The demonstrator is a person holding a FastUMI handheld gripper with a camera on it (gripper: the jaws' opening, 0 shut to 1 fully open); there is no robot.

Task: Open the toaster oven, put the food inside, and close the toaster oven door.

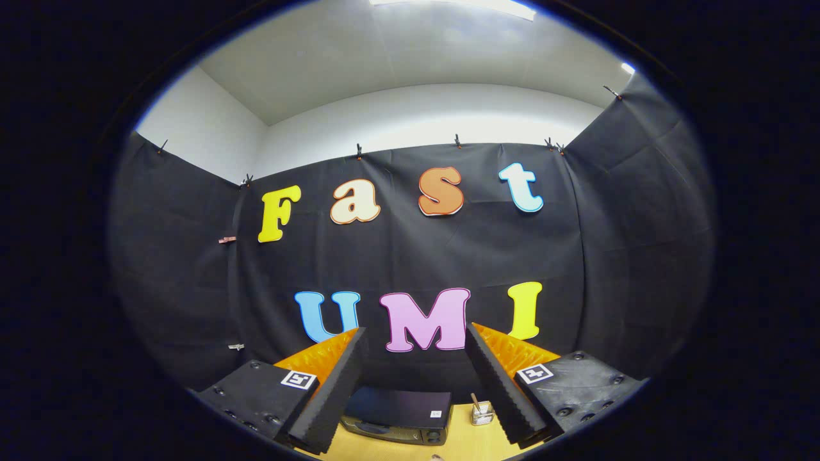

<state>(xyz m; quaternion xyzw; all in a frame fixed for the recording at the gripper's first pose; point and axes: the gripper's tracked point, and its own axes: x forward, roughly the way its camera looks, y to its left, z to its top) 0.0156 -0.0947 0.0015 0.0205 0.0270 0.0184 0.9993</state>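
My gripper [415, 338] is open, its two black ribbed fingers [333, 390] spread wide with nothing between them. It is held high and tilted up toward the booth's back wall. Below and beyond the fingers, a black toaster oven [398, 416] sits on the wooden table [467, 442], seen from above and from the front. Its door looks closed. No food can be made out from here.
A small glass jar [481, 413] with a stick in it stands on the table just right of the toaster oven. Black cloth walls surround the table on three sides.
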